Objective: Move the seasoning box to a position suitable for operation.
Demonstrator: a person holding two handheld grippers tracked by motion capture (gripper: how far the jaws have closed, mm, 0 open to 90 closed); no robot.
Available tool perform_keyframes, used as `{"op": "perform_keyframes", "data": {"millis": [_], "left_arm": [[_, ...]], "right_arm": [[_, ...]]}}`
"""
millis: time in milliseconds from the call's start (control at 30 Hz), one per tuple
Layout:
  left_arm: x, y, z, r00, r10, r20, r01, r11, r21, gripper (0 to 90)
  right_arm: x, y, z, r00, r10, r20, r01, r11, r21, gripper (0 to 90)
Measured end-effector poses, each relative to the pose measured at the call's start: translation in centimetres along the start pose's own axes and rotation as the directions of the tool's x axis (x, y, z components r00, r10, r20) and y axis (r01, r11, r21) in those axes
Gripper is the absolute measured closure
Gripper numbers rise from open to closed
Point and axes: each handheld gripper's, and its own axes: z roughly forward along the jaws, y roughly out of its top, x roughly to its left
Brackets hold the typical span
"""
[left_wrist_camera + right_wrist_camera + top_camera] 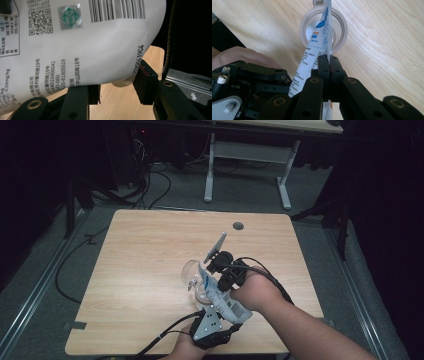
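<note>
Pouch (222, 296) may spill beside the clear cup (192, 277).
Right gripper (329, 65) jaws pinch its edge; left gripper (117, 91) jaws hold its bottom loosely, so it can slip.

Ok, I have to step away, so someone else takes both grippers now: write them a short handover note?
Right gripper: shut on the pouch's thin edge, near the top.
Left gripper: jaws on either side of the pouch's full lower end, apparently gripping it.
The pouch is tilted, its upper end over the mouth of the clear jar standing on the table.
Done: pouch lifted and aimed at the jar.
Left: probably emptying it into the jar; whether anything has poured, I cannot tell.
</note>
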Motion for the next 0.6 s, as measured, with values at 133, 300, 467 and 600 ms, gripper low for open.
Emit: {"op": "perform_keyframes", "data": {"millis": [133, 300, 467, 600], "left_arm": [[0.01, 0.01, -0.01, 1.0, -0.001, -0.001, 0.001, 1.0, -0.001, 61.3], [0.05, 0.02, -0.02, 1.0, -0.001, -0.002, 0.001, 1.0, -0.001, 61.3], [0.03, 0.01, -0.03, 1.0, 0.002, -0.002, -0.002, 1.0, -0.001, 61.2], [0.01, 0.01, -0.01, 1.0, 0.001, 0.0, -0.001, 1.0, -0.001, 61.2]], "right_arm": [[0.07, 0.06, 0.0, 1.0, 0.007, 0.001, -0.007, 1.0, 0.005, 90.0], [0.09, 0.1, 0.04, 1.0, 0.008, -0.002, -0.008, 1.0, 0.001, 90.0], [0.1, 0.1, 0.04, 1.0, 0.004, -0.001, -0.004, 1.0, 0.001, 90.0], [0.09, 0.07, 0.06, 1.0, 0.001, 0.002, -0.001, 1.0, 0.001, 90.0]]}}
